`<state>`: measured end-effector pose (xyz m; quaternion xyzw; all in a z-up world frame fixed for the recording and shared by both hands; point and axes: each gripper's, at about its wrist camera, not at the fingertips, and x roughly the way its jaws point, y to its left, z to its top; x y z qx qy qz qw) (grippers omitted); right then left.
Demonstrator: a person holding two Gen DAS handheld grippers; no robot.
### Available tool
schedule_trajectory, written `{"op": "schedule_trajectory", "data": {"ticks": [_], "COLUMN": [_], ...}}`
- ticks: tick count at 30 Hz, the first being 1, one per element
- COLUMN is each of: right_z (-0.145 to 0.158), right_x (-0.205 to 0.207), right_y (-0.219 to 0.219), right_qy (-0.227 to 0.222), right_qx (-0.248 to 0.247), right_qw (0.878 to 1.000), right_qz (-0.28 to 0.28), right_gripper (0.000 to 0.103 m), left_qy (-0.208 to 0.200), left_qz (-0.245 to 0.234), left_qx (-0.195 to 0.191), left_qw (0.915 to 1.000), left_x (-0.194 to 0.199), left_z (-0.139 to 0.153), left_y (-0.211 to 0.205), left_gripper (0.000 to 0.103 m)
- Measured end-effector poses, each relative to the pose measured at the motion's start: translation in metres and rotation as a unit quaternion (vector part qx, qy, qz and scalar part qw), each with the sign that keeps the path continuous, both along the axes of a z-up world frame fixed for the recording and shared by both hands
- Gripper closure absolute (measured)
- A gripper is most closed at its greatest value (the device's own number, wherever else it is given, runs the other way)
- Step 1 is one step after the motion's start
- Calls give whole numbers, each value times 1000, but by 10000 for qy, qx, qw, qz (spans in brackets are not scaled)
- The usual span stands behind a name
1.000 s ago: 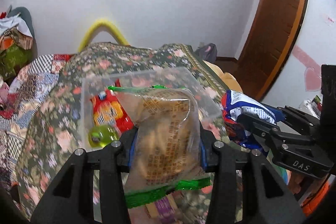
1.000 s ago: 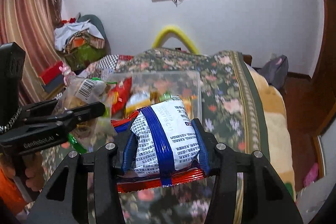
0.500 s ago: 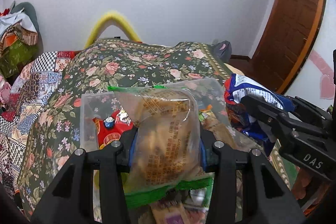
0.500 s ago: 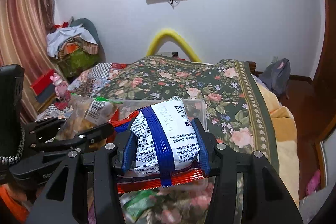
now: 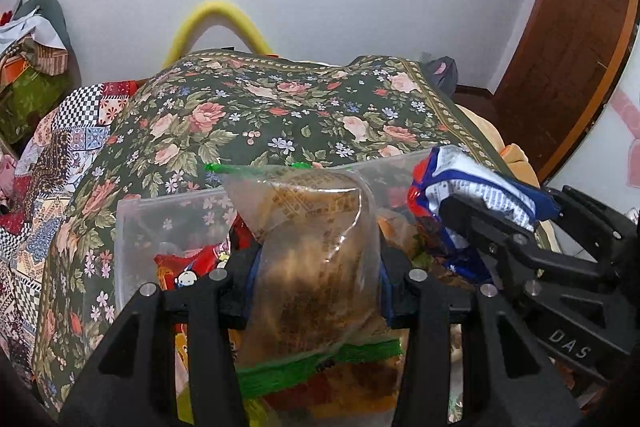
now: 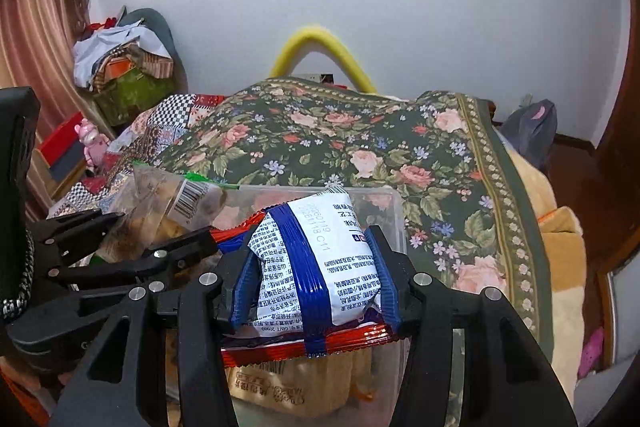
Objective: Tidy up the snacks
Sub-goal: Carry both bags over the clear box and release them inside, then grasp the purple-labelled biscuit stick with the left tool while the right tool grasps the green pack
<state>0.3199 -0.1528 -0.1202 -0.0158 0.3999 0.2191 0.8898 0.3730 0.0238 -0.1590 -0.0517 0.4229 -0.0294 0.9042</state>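
My left gripper (image 5: 318,275) is shut on a clear snack bag with green seams (image 5: 316,259), holding it above a clear plastic box (image 5: 132,227) that holds several snack packs. My right gripper (image 6: 314,275) is shut on a white and blue snack pack with red ends (image 6: 316,267), also above the box (image 6: 396,223). The right gripper and its pack (image 5: 472,187) show at the right of the left wrist view. The left gripper and its bag (image 6: 160,203) show at the left of the right wrist view. The two grippers are side by side, close together.
The box stands on a bed with a dark floral cover (image 5: 280,107). A yellow foam arch (image 5: 216,23) is at the bed's far end by the white wall. Piled clothes (image 6: 120,63) lie at the left. A brown door (image 5: 560,47) is at the right.
Both grippers have come down and nearer to the box with their packs still held. The box now sits lower and closer in both views.
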Motion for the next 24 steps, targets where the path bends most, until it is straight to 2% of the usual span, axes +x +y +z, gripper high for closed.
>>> {"op": "schedule_trajectory", "data": {"ticks": [2, 8, 16, 24], "right_z": [-2, 12, 32, 27], "right_x": [0, -9, -35, -73], "right_y": [-2, -6, -11, -25], "right_qy": [92, -100, -253, -122], "right_qx": [32, -6, 3, -25], "right_qw": [10000, 9999, 9995, 9996], "right_qz": [3, 36, 169, 249], "right_gripper": [50, 50, 49, 49], "left_qy": [-19, -239, -420, -343], "left_qz": [23, -10, -103, -188], "left_qx": [-53, 71, 169, 195], "left_qw": [10000, 9997, 9989, 9990], "left_x": [-1, -12, -48, -105], "left_z": [0, 15, 43, 44], "left_y": [2, 1, 0, 2], "left_gripper": [54, 44, 43, 41]}}
